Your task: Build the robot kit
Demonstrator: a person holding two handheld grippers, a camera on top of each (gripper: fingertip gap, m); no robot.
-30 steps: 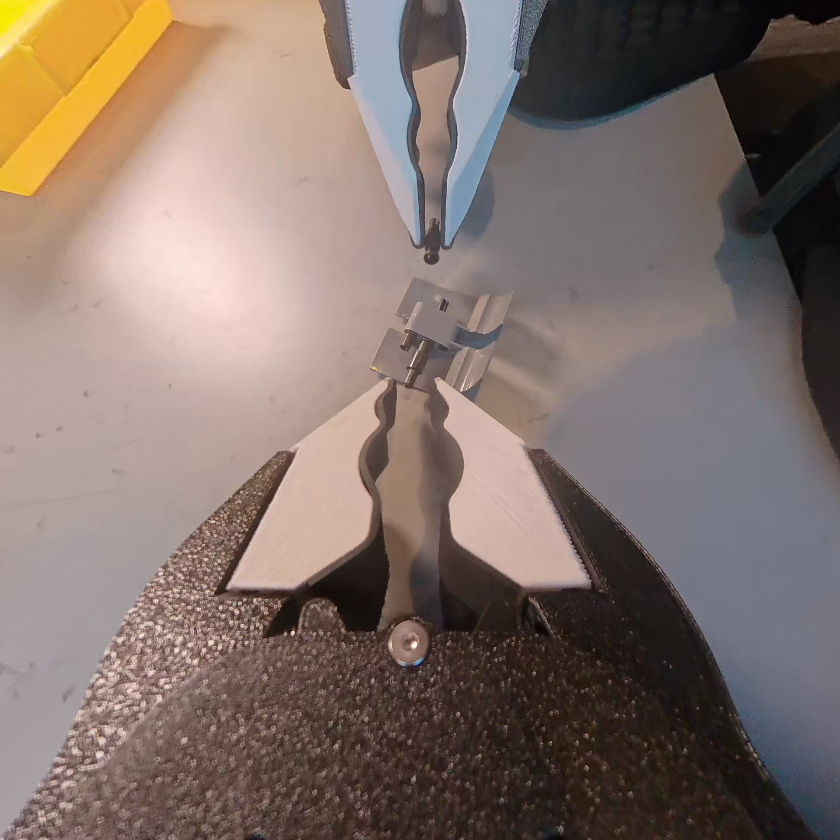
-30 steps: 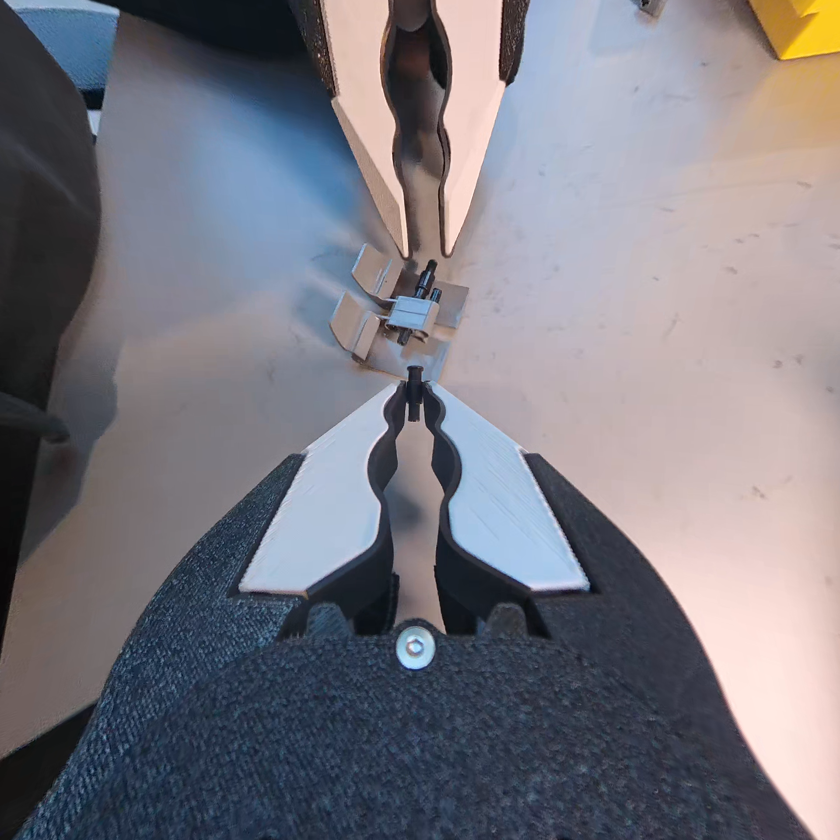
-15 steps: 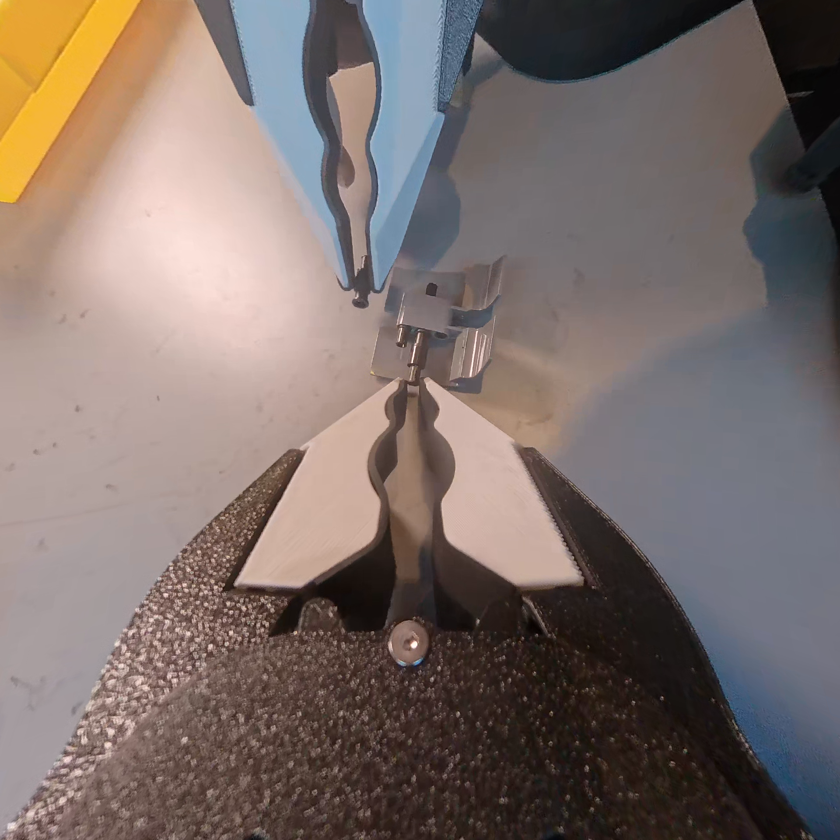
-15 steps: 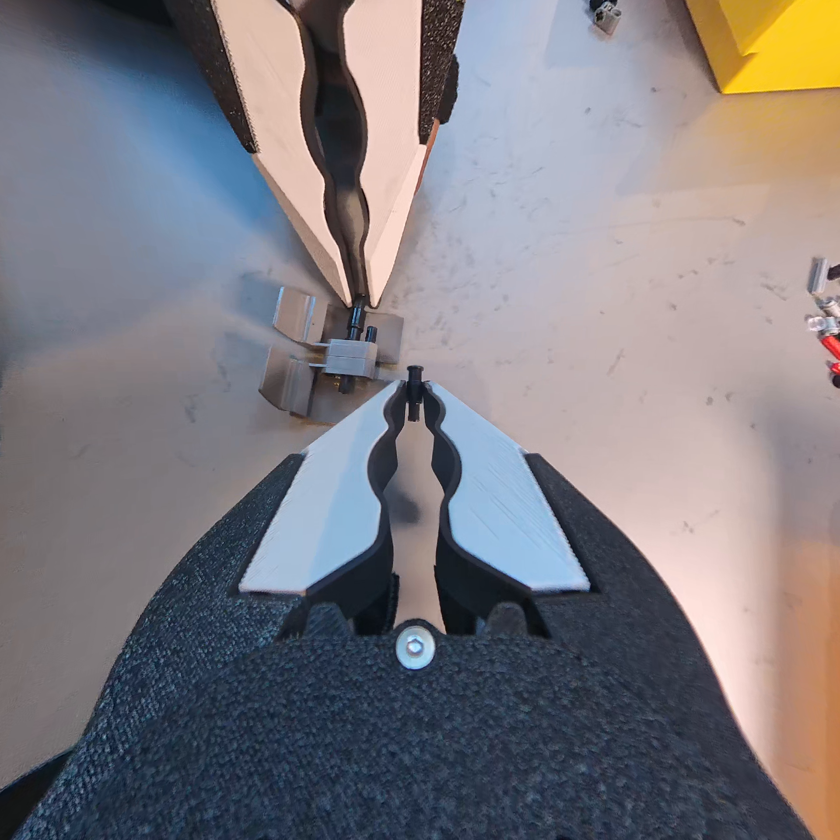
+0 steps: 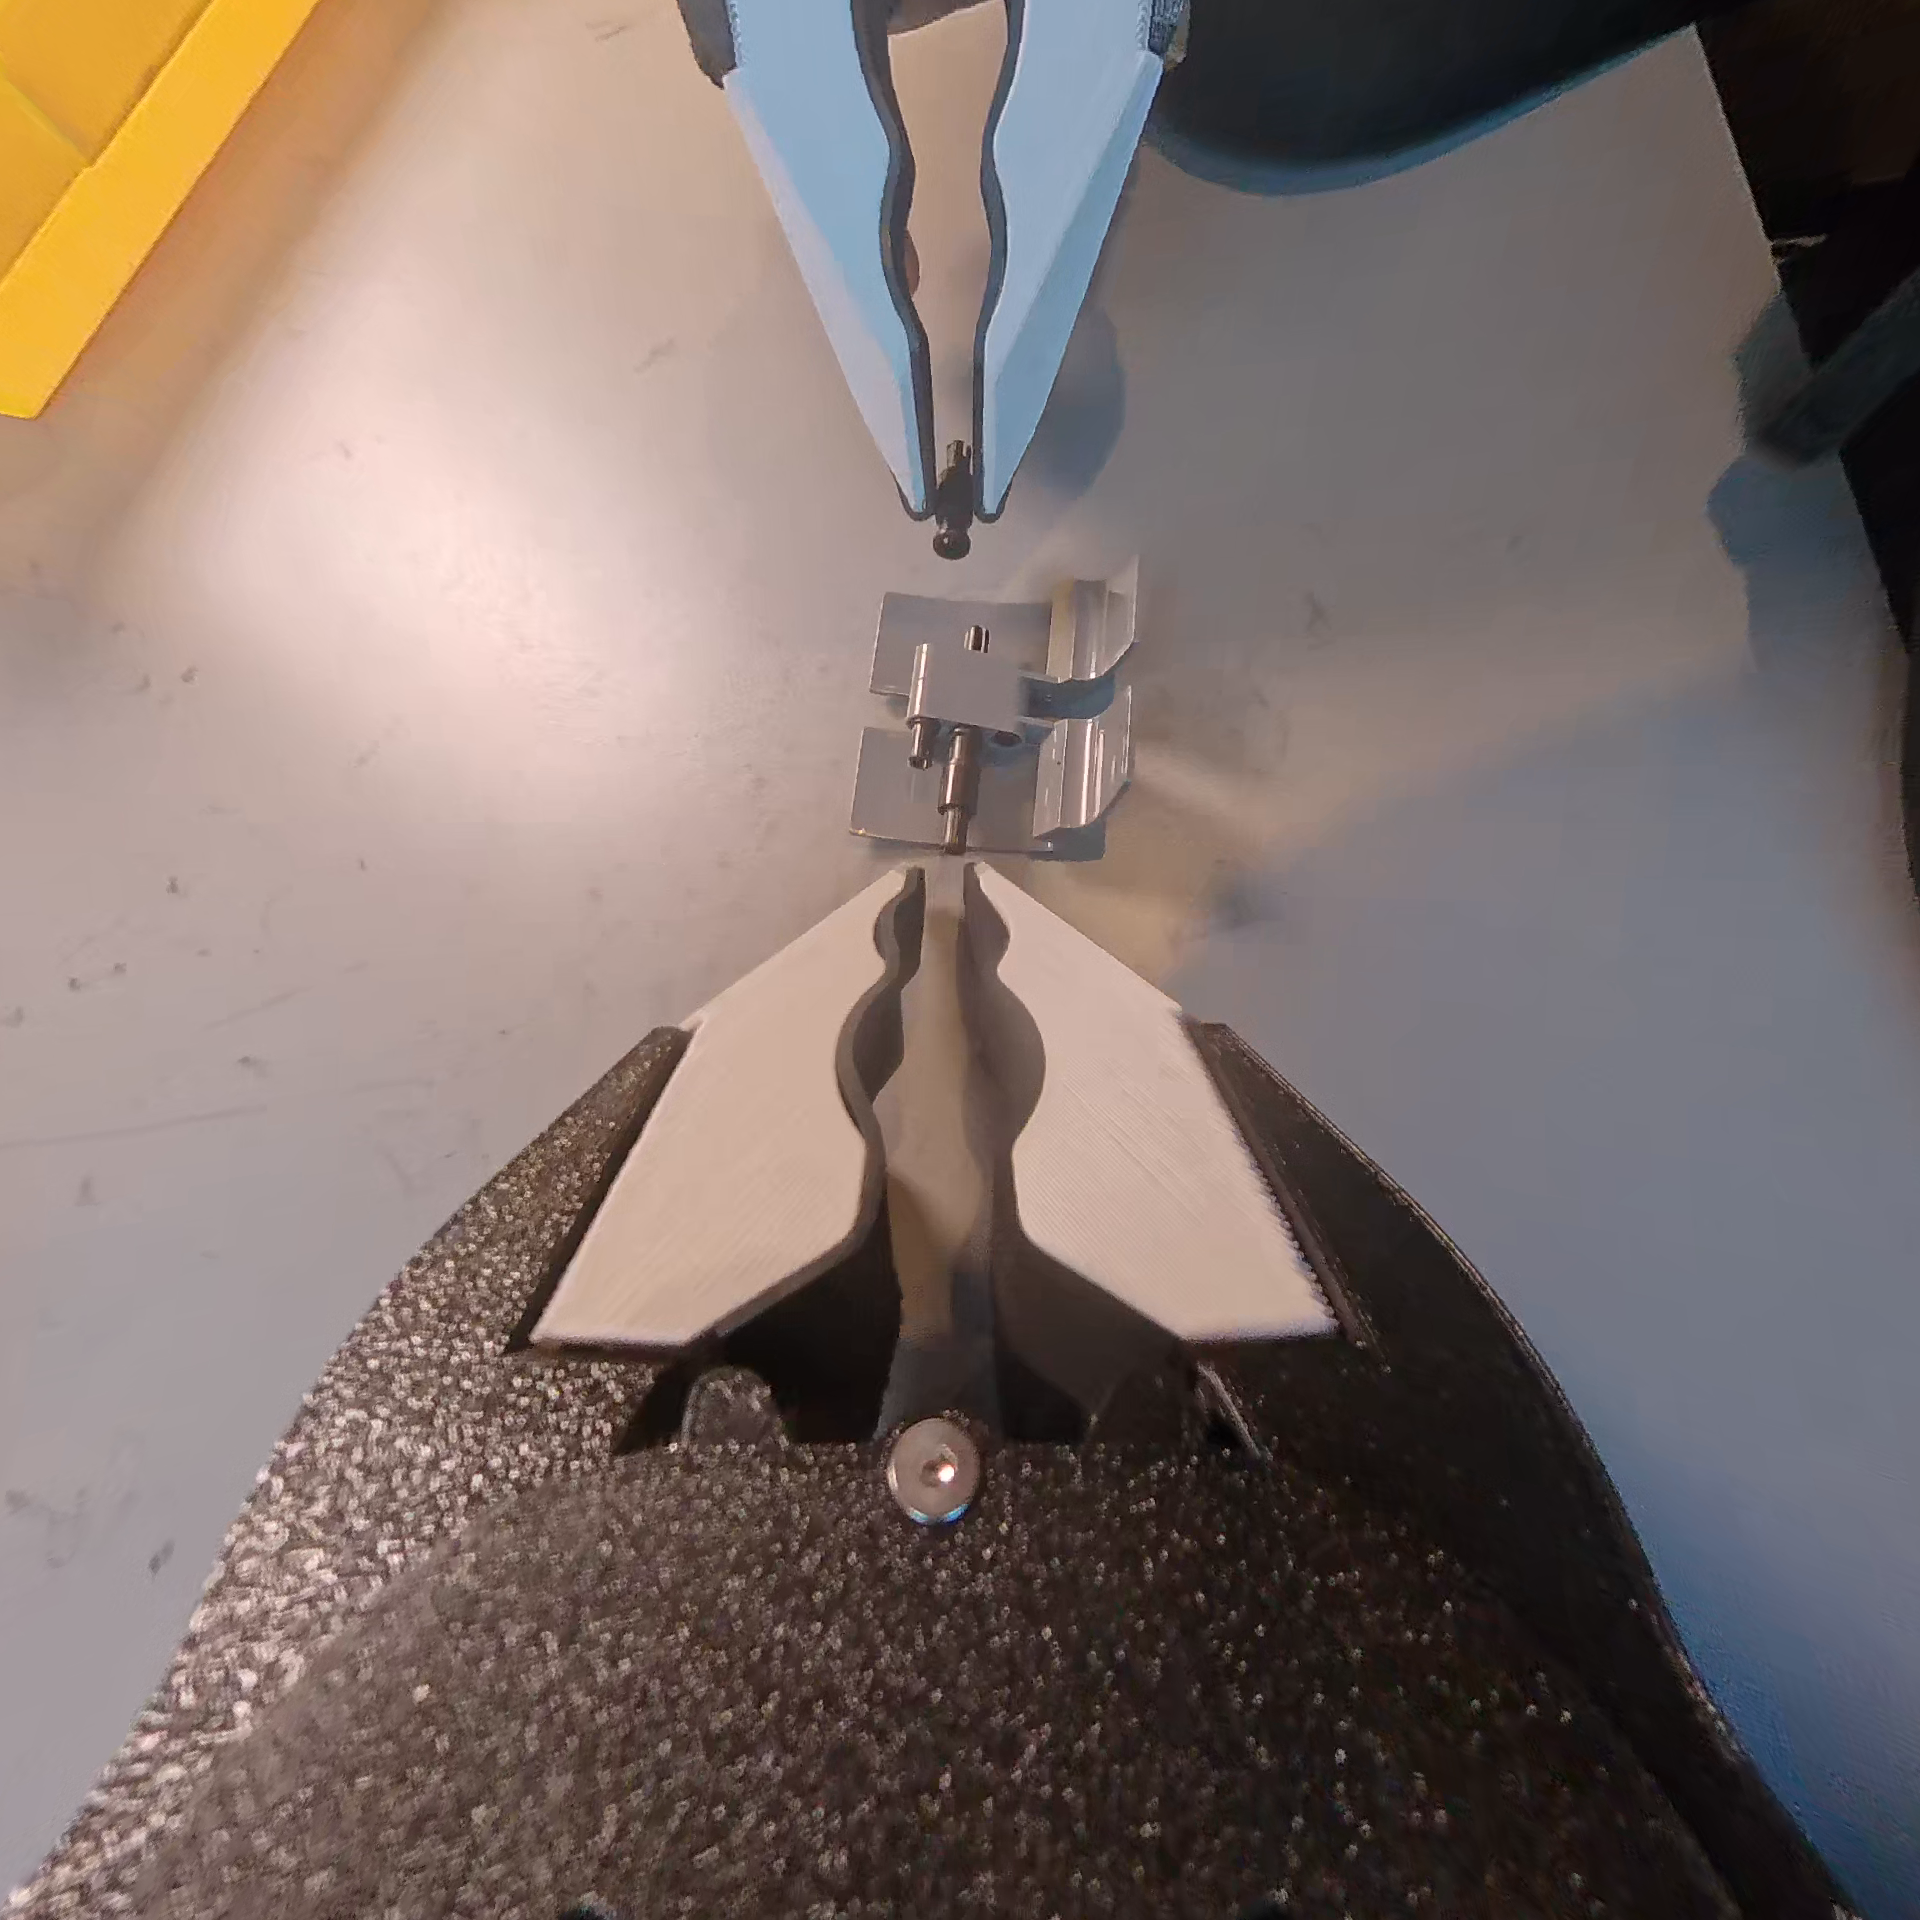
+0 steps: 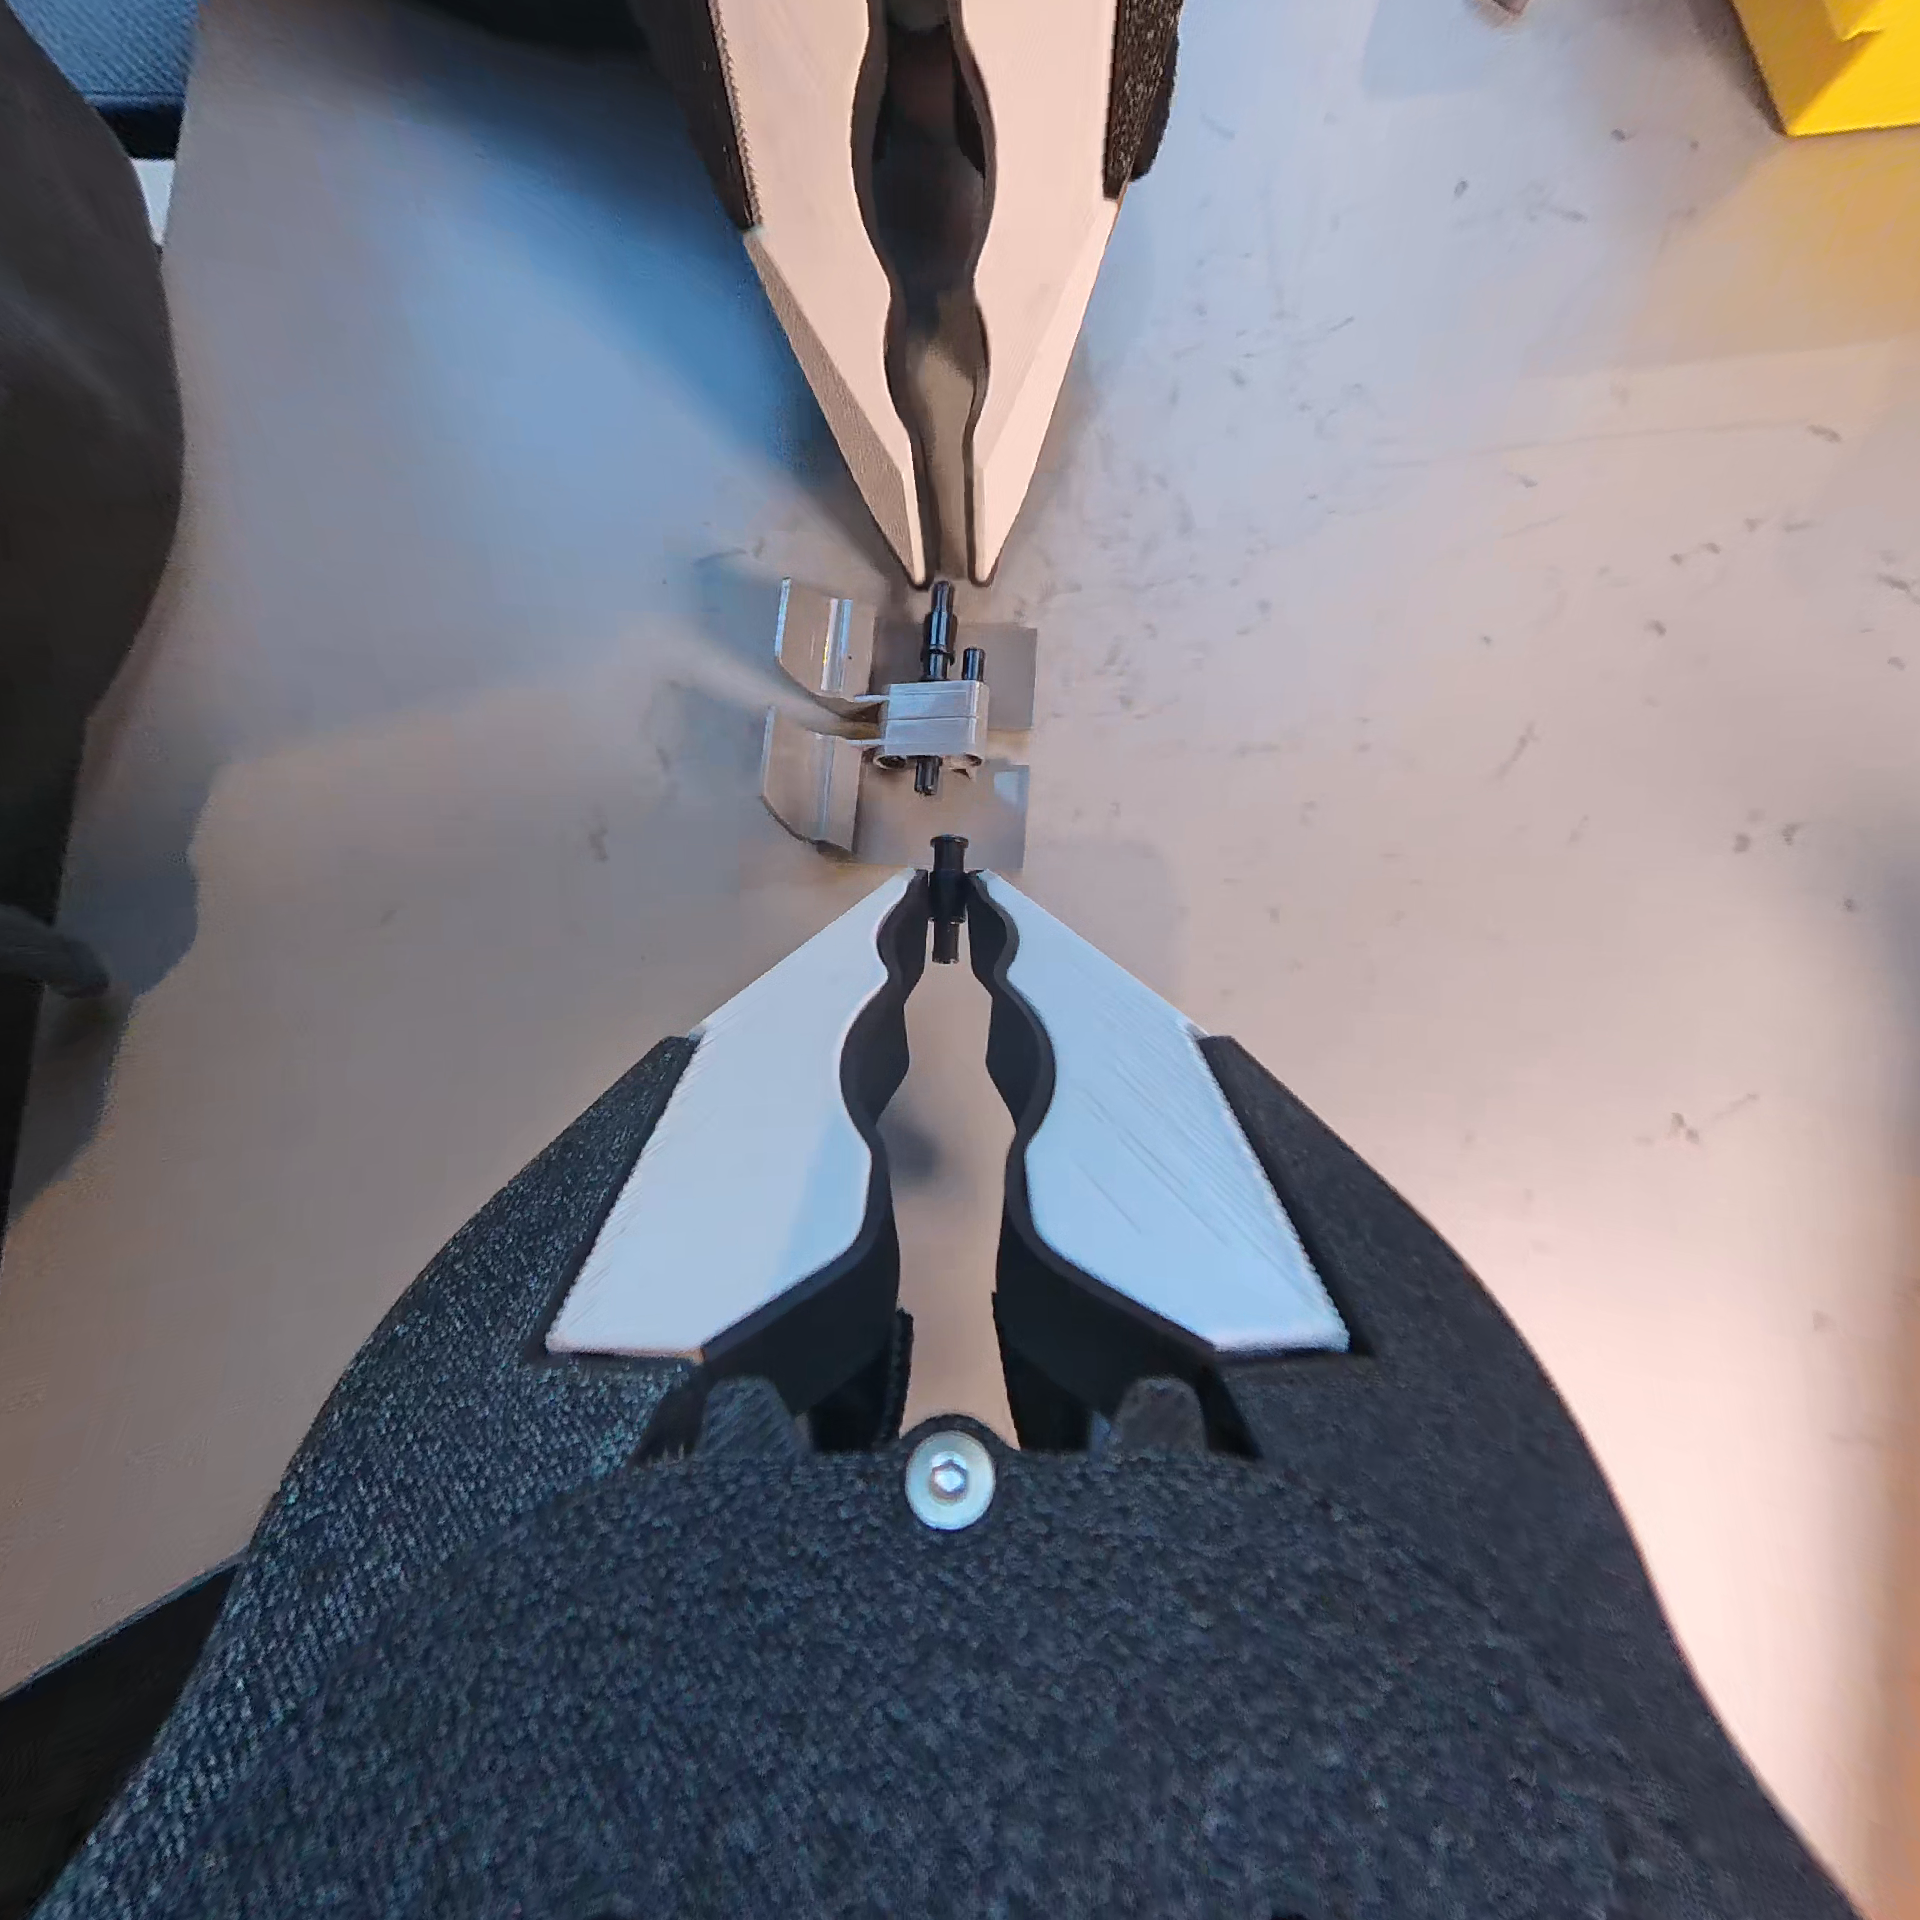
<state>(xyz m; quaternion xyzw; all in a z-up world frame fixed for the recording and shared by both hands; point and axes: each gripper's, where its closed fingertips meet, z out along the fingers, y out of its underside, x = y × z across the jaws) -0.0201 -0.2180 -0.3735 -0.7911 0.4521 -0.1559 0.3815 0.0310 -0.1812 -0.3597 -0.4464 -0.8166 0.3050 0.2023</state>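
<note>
A small silver metal bracket [image 5: 987, 717] with a block and two dark pins lies on the grey table; it also shows in the right wrist view [image 6: 914, 717]. My left gripper [image 5: 940, 873] sits just short of the end of the bracket's longer pin [image 5: 951, 800], its tips a narrow gap apart with nothing between them. My right gripper [image 6: 948, 883] is shut on a small black pin [image 6: 948, 904] and holds it close to the bracket's opposite side, pointing at the block. The two grippers face each other across the bracket; the right gripper [image 5: 951, 499] also shows in the left wrist view.
A yellow bin [image 5: 62, 208] stands at the table's far left; it also shows in the right wrist view [image 6: 1849, 73]. A dark fabric shape [image 6: 73, 520] borders the table on the right gripper's left. The table edge [image 5: 1766, 416] runs along the right. About 7 cm separates my left fingertips from my right.
The right gripper with its black pin swung back in line with the bracket. The left gripper's tips were on the bracket's long pin and are now slightly back from it.
</note>
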